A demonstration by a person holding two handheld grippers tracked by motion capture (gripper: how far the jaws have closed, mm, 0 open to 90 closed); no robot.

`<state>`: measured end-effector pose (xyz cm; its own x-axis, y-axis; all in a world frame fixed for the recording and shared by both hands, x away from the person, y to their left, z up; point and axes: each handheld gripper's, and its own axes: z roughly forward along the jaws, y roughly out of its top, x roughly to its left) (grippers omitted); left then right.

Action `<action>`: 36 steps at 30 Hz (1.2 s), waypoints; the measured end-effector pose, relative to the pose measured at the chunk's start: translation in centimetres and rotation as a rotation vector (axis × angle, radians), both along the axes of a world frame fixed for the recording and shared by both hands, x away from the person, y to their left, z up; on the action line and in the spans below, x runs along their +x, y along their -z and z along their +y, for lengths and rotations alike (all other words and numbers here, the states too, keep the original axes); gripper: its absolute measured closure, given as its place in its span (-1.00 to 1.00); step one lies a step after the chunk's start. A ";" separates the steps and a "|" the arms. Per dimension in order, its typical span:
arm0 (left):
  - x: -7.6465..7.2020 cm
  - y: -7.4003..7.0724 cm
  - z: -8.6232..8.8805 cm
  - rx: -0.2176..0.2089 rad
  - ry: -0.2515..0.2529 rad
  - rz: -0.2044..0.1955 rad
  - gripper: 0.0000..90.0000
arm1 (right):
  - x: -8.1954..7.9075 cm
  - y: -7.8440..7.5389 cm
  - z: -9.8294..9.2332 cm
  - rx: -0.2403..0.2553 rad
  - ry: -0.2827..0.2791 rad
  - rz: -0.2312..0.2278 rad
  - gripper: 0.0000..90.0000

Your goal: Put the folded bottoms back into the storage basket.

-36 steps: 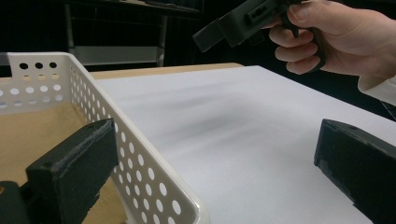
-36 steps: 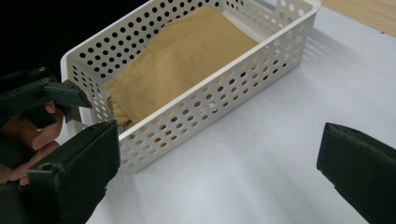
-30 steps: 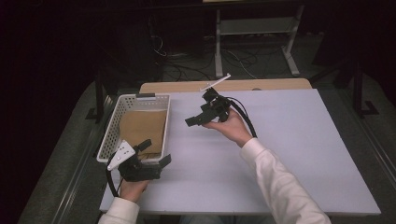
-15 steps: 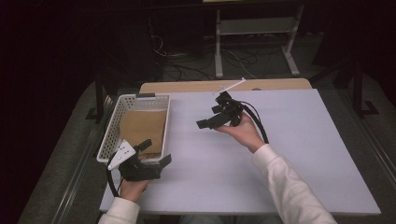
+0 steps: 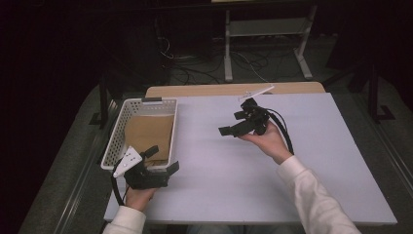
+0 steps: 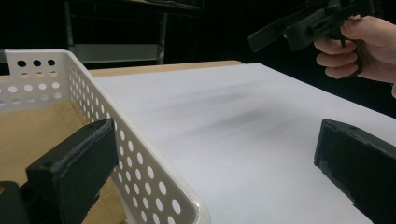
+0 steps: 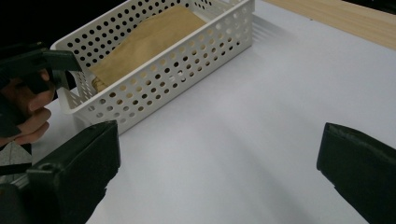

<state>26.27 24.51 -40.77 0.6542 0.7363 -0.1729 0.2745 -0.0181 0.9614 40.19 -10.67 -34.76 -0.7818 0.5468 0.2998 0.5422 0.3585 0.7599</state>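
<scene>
Left hand-held gripper (image 5: 163,160) sits low at the near-left corner of the surface (image 5: 311,161), jaws wide apart with nothing between them. In the left gripper view one jaw hangs over the inside of the white perforated basket (image 5: 117,139) and the other over bare surface, so the jaws straddle the basket's near-right corner; contact with the rim cannot be told.

Basket lies along the left edge of the surface, long axis running toward the far edge. A brown paper bag (image 5: 150,132) lies flat inside it, covering most of the floor. The bag is just beyond the left hand-held gripper and slightly to its left.

Right hand-held gripper (image 5: 228,130) is held above the middle of the surface, toward the far edge, jaws pointing left at the basket. Jaws wide, empty. It is well apart from the basket; bare surface lies between them. The right gripper view shows the basket and bag (image 7: 149,39) at upper left, beyond the jaws.
</scene>
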 end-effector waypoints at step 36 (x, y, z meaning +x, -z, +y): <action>0.1 0.1 -0.2 0.012 0.002 0.002 -1.00 | -4.9 3.2 -9.5 0.041 0.163 -0.023 -1.00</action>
